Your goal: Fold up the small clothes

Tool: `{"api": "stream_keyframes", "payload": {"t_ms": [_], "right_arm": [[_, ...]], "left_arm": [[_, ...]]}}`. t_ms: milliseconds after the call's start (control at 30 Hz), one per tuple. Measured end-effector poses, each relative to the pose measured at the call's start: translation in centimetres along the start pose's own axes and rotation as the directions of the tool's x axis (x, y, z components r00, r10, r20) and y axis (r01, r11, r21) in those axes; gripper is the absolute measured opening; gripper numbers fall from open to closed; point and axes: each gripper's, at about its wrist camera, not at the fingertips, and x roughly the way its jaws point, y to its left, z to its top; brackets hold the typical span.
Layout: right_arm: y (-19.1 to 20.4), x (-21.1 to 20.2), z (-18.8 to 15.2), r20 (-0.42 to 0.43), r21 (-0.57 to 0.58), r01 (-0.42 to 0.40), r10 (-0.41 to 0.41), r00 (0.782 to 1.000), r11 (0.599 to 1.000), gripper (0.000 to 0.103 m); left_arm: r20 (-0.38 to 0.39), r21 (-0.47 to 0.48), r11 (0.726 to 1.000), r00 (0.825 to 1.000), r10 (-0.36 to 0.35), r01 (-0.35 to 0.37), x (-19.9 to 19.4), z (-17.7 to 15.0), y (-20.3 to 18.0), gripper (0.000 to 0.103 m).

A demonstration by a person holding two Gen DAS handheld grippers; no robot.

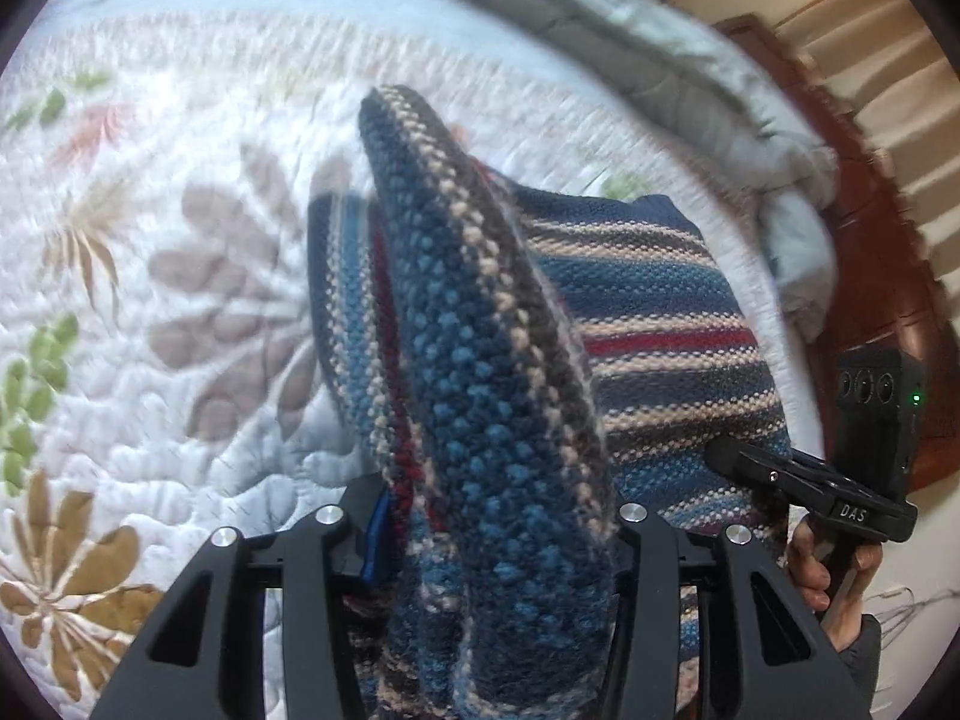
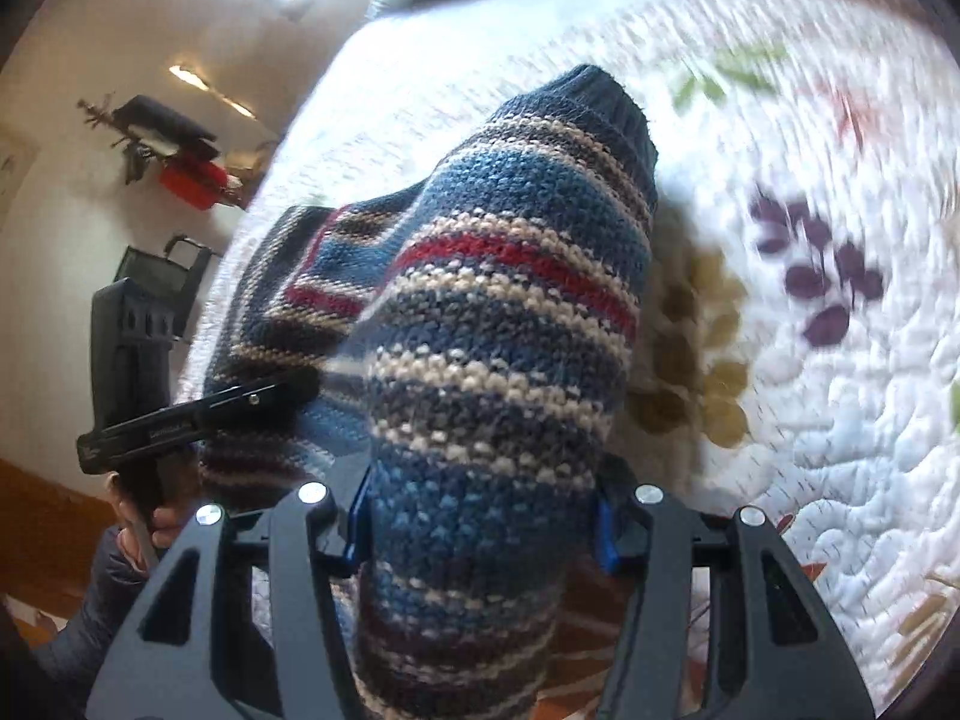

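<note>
A small striped knit sweater [image 1: 660, 324] in blue, cream, red and grey hangs above a white floral quilt [image 1: 150, 240]. My left gripper [image 1: 498, 540] is shut on a bunched part of the sweater, which fills the gap between its fingers. My right gripper [image 2: 480, 534] is shut on a sleeve of the sweater [image 2: 498, 312], whose navy cuff points away over the quilt [image 2: 840, 420]. The right gripper also shows in the left wrist view [image 1: 726, 456], biting the sweater's right edge. The left gripper shows in the right wrist view [image 2: 300, 387] on the left edge.
A grey padded blanket [image 1: 690, 66] lies bunched along the far side of the bed. A dark wooden headboard [image 1: 882, 276] stands behind it. A chair [image 2: 162, 270] and a red box [image 2: 192, 183] stand beyond the bed in the right wrist view.
</note>
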Motion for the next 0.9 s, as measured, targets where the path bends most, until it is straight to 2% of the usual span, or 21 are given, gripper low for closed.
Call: {"api": "stream_keyframes", "payload": {"t_ms": [67, 200, 367, 467, 567, 667, 800, 900], "right_arm": [[-1.7, 1.2, -0.9, -0.004, 0.014, -0.027, 0.027, 1.0, 1.0, 0.056], [-2.6, 1.2, -2.0, 0.032, 0.005, -0.063, 0.063, 0.998, 0.998, 0.058], [-1.5, 0.5, -2.4, 0.032, 0.007, -0.016, 0.016, 0.999, 1.0, 0.067], [-0.8, -0.9, -2.8, 0.036, -0.001, 0.022, -0.022, 0.999, 1.0, 0.074], [-0.5, -2.5, -4.5, 0.032, -0.018, 0.038, -0.038, 0.999, 0.999, 0.076], [-0.7, -3.5, -6.5, 0.015, -0.007, 0.02, -0.02, 1.0, 1.0, 0.076], [-0.6, -3.9, -9.0, 0.0, 0.0, 0.017, -0.017, 1.0, 1.0, 0.076], [-0.2, -3.9, -10.2, -0.01, -0.001, 0.008, -0.008, 1.0, 1.0, 0.076]], "left_arm": [[-0.014, 0.001, 1.0, 1.0, 0.009, -0.009, 1.3, -0.3, 1.1, 0.054], [-0.005, 0.021, 0.999, 1.0, -0.025, 0.025, 1.3, -1.2, 2.5, 0.058], [0.003, 0.014, 0.999, 0.999, 0.032, -0.032, 1.2, -0.6, 0.4, 0.066], [0.028, 0.036, 0.994, 0.994, 0.102, -0.103, -0.3, -1.1, -1.0, 0.07], [0.085, 0.058, 0.983, 0.982, 0.17, -0.176, -3.4, -3.4, -1.7, 0.076], [0.13, 0.051, 0.977, 0.971, 0.201, -0.209, -5.7, -6.4, -2.5, 0.077], [0.173, 0.067, 0.963, 0.954, 0.246, -0.26, -6.7, -9.9, -3.9, 0.077], [0.181, 0.088, 0.948, 0.941, 0.285, -0.304, -6.1, -10.9, -4.9, 0.077]]}}
